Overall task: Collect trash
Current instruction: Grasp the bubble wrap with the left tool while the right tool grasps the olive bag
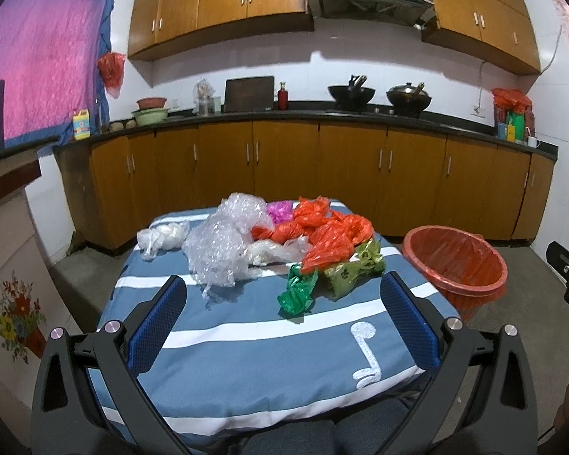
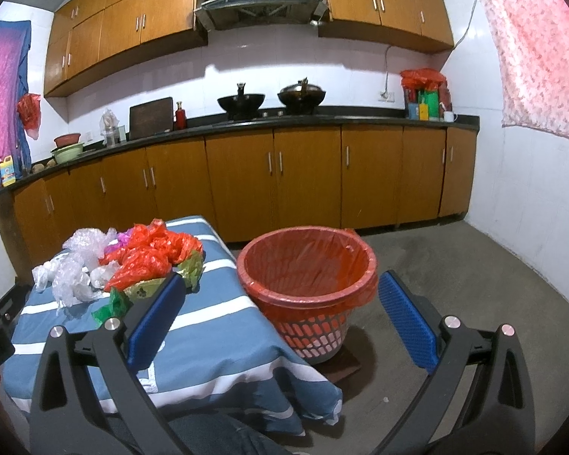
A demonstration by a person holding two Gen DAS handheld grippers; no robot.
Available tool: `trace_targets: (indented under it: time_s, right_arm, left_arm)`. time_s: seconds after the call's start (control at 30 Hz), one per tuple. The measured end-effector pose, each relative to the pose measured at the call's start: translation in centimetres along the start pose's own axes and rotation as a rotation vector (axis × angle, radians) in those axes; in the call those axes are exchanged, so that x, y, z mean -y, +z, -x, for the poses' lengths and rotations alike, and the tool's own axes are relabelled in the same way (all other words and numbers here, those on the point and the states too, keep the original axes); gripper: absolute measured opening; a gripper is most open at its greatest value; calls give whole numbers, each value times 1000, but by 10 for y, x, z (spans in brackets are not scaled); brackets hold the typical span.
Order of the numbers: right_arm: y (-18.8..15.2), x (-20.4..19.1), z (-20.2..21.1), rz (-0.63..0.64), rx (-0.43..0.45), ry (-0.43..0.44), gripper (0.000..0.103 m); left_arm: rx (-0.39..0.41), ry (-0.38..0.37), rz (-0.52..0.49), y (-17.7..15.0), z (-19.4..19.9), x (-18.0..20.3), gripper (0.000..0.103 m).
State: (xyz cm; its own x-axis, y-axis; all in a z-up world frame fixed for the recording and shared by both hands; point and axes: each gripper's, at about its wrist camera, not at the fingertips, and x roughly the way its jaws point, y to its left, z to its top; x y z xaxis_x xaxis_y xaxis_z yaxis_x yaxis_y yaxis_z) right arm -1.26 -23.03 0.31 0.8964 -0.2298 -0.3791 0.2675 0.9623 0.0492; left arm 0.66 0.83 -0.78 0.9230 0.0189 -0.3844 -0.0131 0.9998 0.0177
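A heap of crumpled plastic lies on a blue and white striped table: clear bubble wrap, orange bags, a green bag, an olive patterned bag and a pink scrap. My left gripper is open and empty, just short of the heap. A red bin lined with an orange bag stands on the floor to the right of the table. My right gripper is open and empty in front of the bin. The heap also shows in the right wrist view.
Brown kitchen cabinets and a dark counter with woks, bowls and bottles run along the back wall. Grey floor lies right of the bin. A low wall with a flower picture stands left.
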Motion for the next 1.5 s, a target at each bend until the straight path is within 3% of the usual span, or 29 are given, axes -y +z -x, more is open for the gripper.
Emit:
trace_targets:
  time_s: [0.27, 0.5, 0.8, 1.17, 1.37, 1.43, 1.5]
  right_arm:
    - [0, -21, -39, 24, -69, 42, 99]
    - [6, -44, -99, 17, -157, 69, 99]
    - [2, -90, -184, 17, -303, 116, 70]
    - [-6, -132, -264, -7, -452, 139, 65]
    - [-23, -140, -283, 18, -528, 140, 59]
    - [-27, -141, -286, 24, -545, 142, 53]
    - [-31, -141, -287, 31, -554, 153, 39]
  left_arm:
    - [-56, 77, 53, -5, -33, -32, 101]
    - [-81, 201, 73, 3, -75, -64, 101]
    - [-128, 260, 108, 9, -121, -98, 101]
    - [-132, 286, 128, 15, -151, -126, 100]
    - [-136, 260, 143, 14, -159, -127, 100]
    - [-132, 247, 139, 15, -161, -124, 100]
    - [-127, 234, 134, 17, -163, -121, 100]
